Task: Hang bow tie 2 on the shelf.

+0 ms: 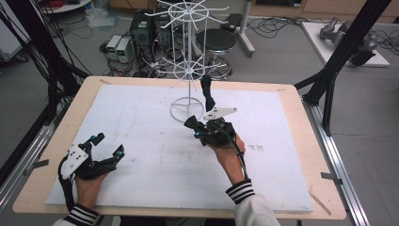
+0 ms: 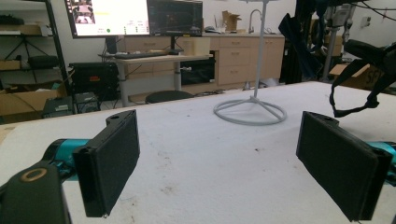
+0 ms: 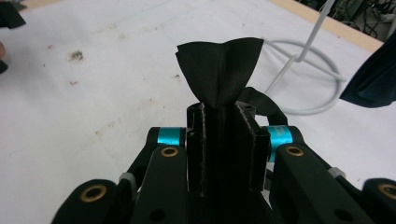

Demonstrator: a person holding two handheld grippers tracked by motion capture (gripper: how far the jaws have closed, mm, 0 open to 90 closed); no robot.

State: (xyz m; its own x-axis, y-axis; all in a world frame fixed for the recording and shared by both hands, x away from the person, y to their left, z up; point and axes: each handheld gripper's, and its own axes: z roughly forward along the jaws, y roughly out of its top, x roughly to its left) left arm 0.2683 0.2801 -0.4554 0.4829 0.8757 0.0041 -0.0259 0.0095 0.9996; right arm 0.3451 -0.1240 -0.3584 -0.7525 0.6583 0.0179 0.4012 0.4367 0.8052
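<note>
Bow tie [image 3: 219,70]: black cloth, matt, faint satin sheen. Display stand [image 1: 188,61]: thin white-coated metal wire, smooth. Table [image 1: 291,94]: pale wood edge, topped by a white matt board [image 1: 141,117] (scuffed, speckled with brown marks). Left gripper [image 2: 219,158]: matt black plastic, finely textured pads.

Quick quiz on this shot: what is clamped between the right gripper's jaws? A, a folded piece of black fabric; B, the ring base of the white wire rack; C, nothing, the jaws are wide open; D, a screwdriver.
A: in the right gripper view the right gripper has its jaws pressed together on the black fabric, which fans out above them, apart from the white wire rack.
</note>
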